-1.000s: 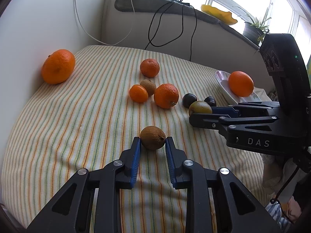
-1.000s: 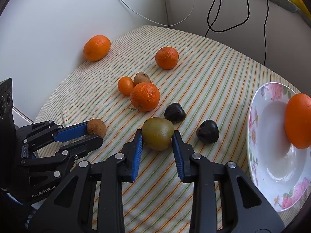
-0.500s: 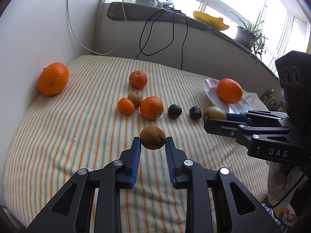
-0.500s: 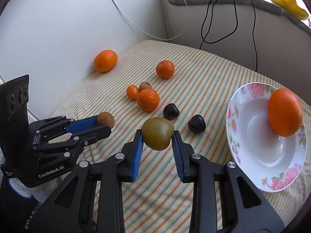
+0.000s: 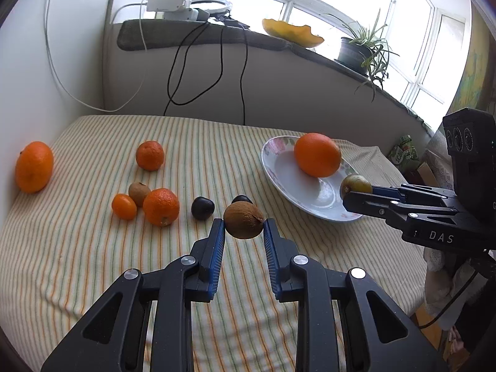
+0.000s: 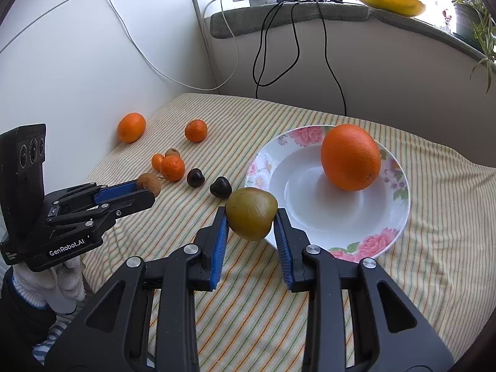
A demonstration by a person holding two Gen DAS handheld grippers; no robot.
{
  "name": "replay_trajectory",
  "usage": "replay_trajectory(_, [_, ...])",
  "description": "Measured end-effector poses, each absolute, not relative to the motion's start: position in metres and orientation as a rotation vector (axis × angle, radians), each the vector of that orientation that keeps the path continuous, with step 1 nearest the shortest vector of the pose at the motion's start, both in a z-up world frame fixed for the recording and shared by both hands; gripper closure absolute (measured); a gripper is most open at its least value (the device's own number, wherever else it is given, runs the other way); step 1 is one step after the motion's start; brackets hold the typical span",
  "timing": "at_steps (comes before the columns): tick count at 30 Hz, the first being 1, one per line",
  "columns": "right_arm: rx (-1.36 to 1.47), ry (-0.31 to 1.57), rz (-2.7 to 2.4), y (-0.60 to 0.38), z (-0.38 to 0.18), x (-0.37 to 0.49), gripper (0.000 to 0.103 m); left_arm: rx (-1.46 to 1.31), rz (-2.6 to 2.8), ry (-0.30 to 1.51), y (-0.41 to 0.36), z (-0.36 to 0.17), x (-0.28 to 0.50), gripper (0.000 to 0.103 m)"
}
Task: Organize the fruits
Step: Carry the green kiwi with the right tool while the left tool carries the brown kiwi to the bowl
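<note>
Left gripper [image 5: 243, 228] pinching a fuzzy brown oval fruit [image 5: 244, 219] between ribbed blue pads, lifted off the striped cloth [image 5: 77, 248]. Right gripper [image 6: 250, 220] clamped on a smooth olive-green round fruit [image 6: 251, 212], held at the near rim of the glossy floral plate [image 6: 400, 217]. One large dimpled orange [image 6: 351, 157] resting inside the plate. Beyond, on the cloth: two dark heart-shaped fruits [image 6: 220, 187], one small brown fruit [image 5: 139, 189], four orange citrus [image 5: 161, 206] of differing sizes. Right wrist view alone: a white knitted glove [image 6: 52, 282] under the left gripper. Left wrist view alone: a green packet [image 5: 403, 154] past the cloth's far edge.
</note>
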State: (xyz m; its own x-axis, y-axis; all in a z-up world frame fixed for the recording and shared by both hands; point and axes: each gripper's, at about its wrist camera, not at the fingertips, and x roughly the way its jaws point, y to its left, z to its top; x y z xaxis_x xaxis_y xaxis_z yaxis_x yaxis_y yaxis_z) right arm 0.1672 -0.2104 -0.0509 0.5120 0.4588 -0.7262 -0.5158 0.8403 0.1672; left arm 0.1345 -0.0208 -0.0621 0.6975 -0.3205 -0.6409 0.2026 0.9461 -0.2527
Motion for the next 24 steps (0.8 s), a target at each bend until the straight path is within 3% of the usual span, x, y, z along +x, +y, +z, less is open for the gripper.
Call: replay_trajectory(24, [-0.046, 0.883, 0.473, -0.271, -0.072, 0.208, 0.072, -0.103, -0.456, 0.784, -0.117, -0.069, 0.190, 0.079])
